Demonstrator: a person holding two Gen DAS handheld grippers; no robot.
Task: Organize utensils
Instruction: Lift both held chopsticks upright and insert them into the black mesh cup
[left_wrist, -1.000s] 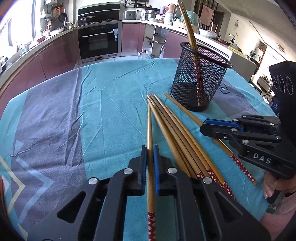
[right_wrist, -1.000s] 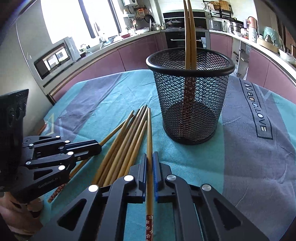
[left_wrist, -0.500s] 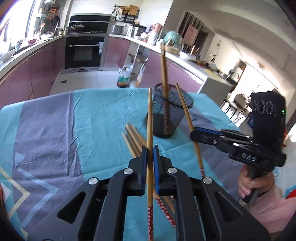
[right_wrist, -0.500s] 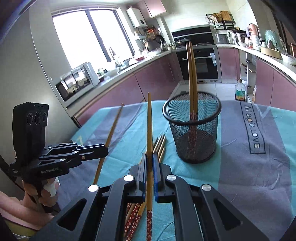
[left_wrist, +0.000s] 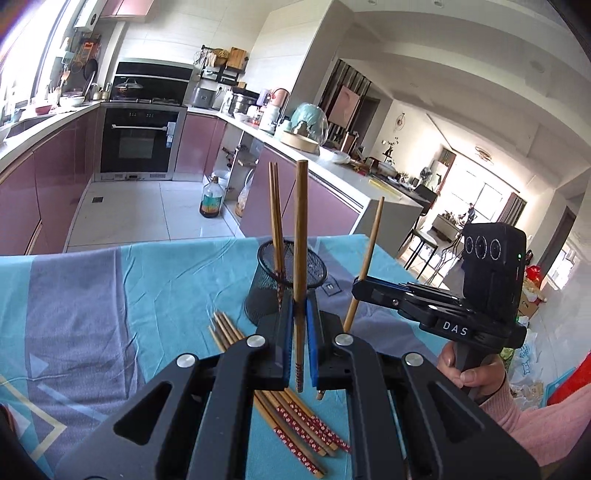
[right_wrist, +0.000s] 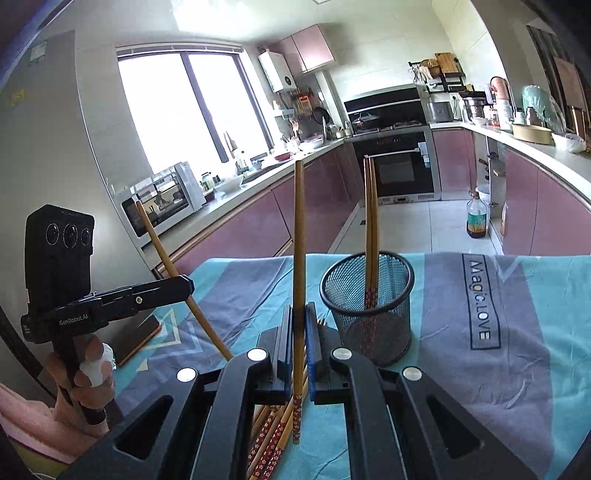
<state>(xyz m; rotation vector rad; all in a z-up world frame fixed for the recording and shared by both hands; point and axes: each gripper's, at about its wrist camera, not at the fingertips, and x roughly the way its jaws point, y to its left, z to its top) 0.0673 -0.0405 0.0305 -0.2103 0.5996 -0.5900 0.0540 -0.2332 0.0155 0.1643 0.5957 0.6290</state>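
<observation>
My left gripper (left_wrist: 300, 314) is shut on a wooden chopstick (left_wrist: 300, 236) and holds it upright above the table. My right gripper (right_wrist: 299, 325) is shut on another chopstick (right_wrist: 298, 236), also upright. Each gripper shows in the other's view, the right one (left_wrist: 360, 286) and the left one (right_wrist: 186, 284), with its chopstick tilted. A black mesh cup (left_wrist: 288, 280) (right_wrist: 369, 295) stands ahead on the blue cloth with two chopsticks (right_wrist: 370, 221) leaning in it. Several chopsticks (left_wrist: 295, 417) (right_wrist: 271, 439) lie in a bundle under the grippers.
The table has a blue and grey cloth (right_wrist: 517, 350). A dark phone-like slab (right_wrist: 138, 338) lies at the table's left edge. Kitchen counters, an oven (left_wrist: 138, 142) and a floor bottle (right_wrist: 477, 218) are beyond the table.
Both grippers have risen well above the table with one chopstick each, lifted out of the bundle. The chopsticks now stand upright, level with the cup's rim and higher.
</observation>
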